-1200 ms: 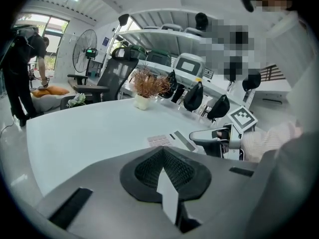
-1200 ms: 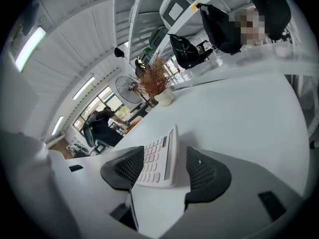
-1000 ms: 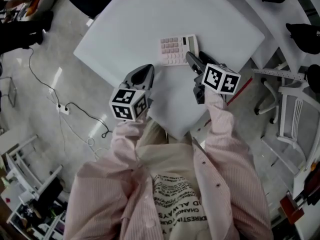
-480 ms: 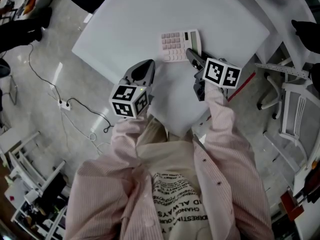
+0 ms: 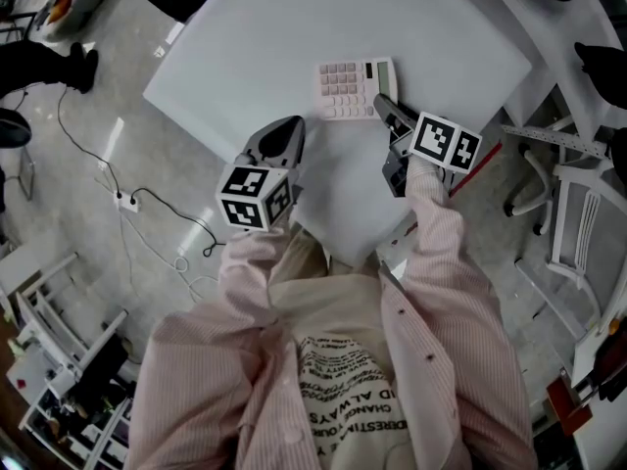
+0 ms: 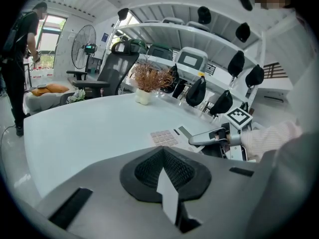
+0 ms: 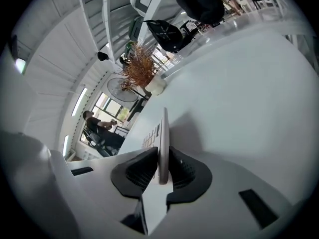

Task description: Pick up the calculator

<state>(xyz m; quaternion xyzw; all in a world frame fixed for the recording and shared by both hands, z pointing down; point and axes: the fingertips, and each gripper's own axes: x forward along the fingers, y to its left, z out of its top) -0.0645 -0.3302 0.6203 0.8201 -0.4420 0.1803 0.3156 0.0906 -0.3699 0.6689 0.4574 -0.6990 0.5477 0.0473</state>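
The pale pink calculator [image 5: 348, 88] lies on the white table [image 5: 294, 37], display end to the right. My right gripper [image 5: 380, 103] is at its near right corner, jaws closing. In the right gripper view the calculator's thin edge [image 7: 162, 133] stands between the two dark pads [image 7: 141, 172], and both pads touch it. My left gripper [image 5: 284, 130] hovers shut over the table's near left part, apart from the calculator and holding nothing. The left gripper view shows the calculator [image 6: 167, 137] ahead with the right gripper [image 6: 209, 136] on it.
A small white pot with dried stems [image 6: 144, 81] stands at the table's far side. Office chairs [image 5: 578, 233] crowd the right. A cable and power strip [image 5: 125, 209] lie on the floor at left. A person [image 6: 20, 59] stands far left.
The right gripper has rolled and its jaws have narrowed from wide open onto the calculator's edge. The left gripper has stayed where it was.
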